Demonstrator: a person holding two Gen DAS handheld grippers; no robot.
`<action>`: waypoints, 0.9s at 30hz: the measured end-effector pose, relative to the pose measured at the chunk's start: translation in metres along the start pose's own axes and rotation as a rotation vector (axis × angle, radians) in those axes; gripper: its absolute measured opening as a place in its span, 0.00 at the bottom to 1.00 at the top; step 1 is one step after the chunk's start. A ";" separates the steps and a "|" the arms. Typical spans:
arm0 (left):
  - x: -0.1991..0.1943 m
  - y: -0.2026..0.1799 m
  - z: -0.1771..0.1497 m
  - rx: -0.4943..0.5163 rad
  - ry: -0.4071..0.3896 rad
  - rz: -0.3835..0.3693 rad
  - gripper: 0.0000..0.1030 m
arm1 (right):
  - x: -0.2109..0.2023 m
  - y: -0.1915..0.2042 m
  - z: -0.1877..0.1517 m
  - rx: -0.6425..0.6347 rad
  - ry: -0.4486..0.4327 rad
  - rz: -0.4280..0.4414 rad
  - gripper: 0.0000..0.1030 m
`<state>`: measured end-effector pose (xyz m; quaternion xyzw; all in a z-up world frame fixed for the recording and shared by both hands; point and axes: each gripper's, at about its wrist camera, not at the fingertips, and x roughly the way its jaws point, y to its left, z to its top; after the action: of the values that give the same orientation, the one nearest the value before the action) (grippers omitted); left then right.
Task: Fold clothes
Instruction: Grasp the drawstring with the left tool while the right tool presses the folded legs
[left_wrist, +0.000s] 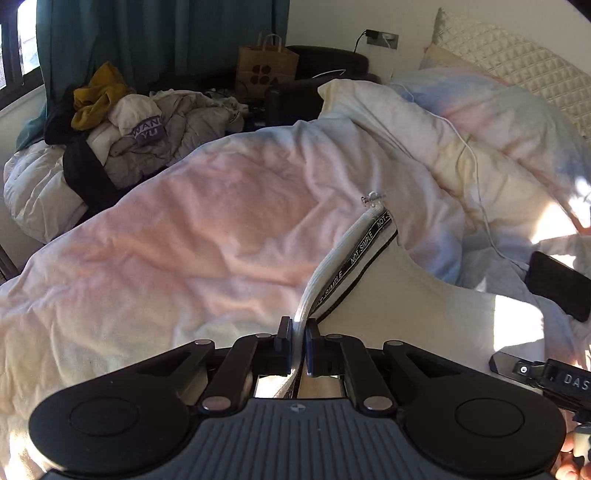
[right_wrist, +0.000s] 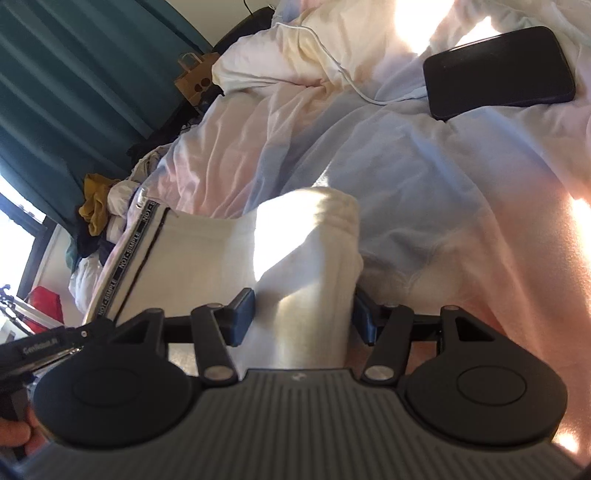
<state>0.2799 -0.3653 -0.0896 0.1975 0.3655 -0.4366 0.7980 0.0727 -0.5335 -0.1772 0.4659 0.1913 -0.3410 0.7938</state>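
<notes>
Sunlit and rumpled, the pastel duvet (left_wrist: 207, 206) covers the bed under both tools. Nearest, the left gripper (left_wrist: 296, 345) has its jaws pinched together on the zipper edge of the cream garment (left_wrist: 424, 314). The right gripper (right_wrist: 301, 317) stands with jaws apart around a bunched sleeve, not clamped. Soft, light and floppy, the fabric should be held at hems. Farther off lie a phone (right_wrist: 498, 72) and a clothes pile (left_wrist: 122, 122).

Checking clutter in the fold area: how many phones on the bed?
1. A black phone lies flat on the pastel duvet, beyond the white garment, with a white cable running toward it. Others could be hidden under the bedding.
</notes>
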 end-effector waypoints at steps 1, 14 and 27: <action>0.008 0.000 -0.004 0.002 0.011 0.005 0.08 | 0.000 0.001 0.000 -0.007 -0.001 0.006 0.57; -0.033 0.011 -0.072 -0.159 -0.081 0.052 0.47 | 0.007 -0.008 0.000 0.022 0.061 0.040 0.56; -0.139 0.077 -0.174 -0.348 -0.075 0.206 0.51 | 0.001 -0.013 0.007 0.080 0.127 0.088 0.56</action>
<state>0.2249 -0.1366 -0.0985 0.0765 0.3836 -0.2900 0.8734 0.0637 -0.5445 -0.1820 0.5258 0.2071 -0.2830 0.7749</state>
